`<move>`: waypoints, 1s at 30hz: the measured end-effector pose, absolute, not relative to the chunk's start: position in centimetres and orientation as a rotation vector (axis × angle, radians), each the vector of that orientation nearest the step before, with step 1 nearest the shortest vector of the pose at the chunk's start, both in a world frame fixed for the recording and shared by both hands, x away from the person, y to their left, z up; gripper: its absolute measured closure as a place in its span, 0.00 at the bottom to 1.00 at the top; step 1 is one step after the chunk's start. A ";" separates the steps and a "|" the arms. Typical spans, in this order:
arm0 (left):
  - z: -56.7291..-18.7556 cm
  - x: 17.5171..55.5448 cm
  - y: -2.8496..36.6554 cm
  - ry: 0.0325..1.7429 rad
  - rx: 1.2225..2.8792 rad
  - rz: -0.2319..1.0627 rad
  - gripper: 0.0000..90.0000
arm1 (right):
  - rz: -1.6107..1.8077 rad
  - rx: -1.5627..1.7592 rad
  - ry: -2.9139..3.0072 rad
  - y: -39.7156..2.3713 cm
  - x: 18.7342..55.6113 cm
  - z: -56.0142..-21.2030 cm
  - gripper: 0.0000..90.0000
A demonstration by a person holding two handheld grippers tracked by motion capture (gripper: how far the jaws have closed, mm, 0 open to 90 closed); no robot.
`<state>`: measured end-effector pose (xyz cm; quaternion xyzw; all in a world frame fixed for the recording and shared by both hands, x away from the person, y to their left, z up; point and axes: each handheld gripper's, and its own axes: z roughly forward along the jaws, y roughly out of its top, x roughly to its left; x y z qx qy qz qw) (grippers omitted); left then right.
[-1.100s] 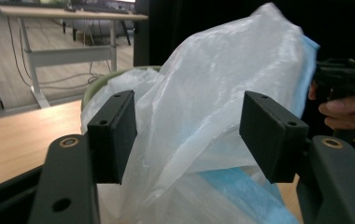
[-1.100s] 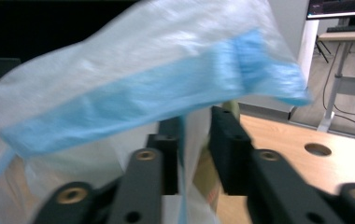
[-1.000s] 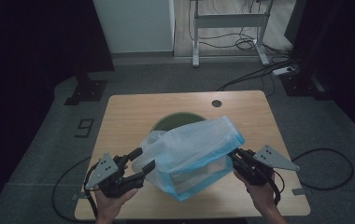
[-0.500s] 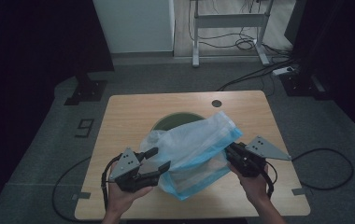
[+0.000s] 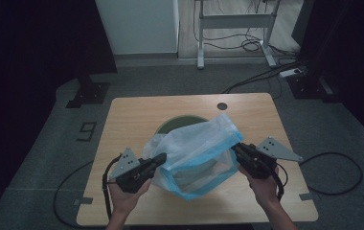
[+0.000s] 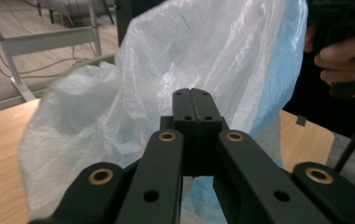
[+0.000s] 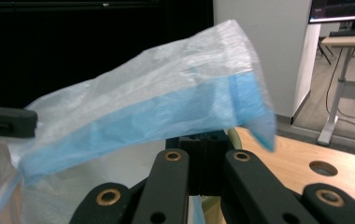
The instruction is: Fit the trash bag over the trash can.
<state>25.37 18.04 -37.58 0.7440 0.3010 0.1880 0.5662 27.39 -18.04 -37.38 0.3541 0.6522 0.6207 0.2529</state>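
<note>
A translucent white plastic bag (image 5: pixel 197 153) with a blue band hangs stretched between my two grippers above the wooden table (image 5: pixel 132 115). My left gripper (image 5: pixel 160 158) is at the bag's left edge; its jaws have just been closing and now meet with the film (image 6: pixel 189 56) caught at their tips (image 6: pixel 195 95). My right gripper (image 5: pixel 235 147) is shut on the bag's right edge, and the blue band (image 7: pixel 166 98) drapes over its jaws (image 7: pixel 208 137). A dark green round container (image 5: pixel 175 123) sits on the table behind and partly under the bag.
A small round hole (image 5: pixel 222 106) marks the table's far right part. Cables trail from both grippers off the table's sides. A white desk frame (image 5: pixel 233 21) and floor cables lie beyond. The right hand (image 6: pixel 334 56) appears in the left gripper view.
My left gripper moved right to the bag's left edge and its jaws went from open to shut there. The bag drew in slightly; the right gripper stayed nearly still.
</note>
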 end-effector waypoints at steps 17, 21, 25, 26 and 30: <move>-37.3 31.5 22.3 0.929 1.581 0.464 1.00 | 1.590 1.037 1.782 -18.9 31.9 -37.2 0.99; -37.6 32.4 22.3 0.941 1.591 0.475 1.00 | 1.570 1.048 1.781 -19.0 32.8 -37.3 0.99; -37.9 33.5 22.4 0.967 1.600 0.489 1.00 | 1.540 1.079 1.774 -19.1 34.1 -37.7 0.99; -37.9 33.8 22.5 0.974 1.605 0.495 1.00 | 1.537 1.085 1.774 -19.1 34.5 -37.9 0.99; -38.6 35.2 22.5 1.020 1.624 0.499 1.00 | 1.508 1.119 1.776 -18.9 36.2 -38.6 0.99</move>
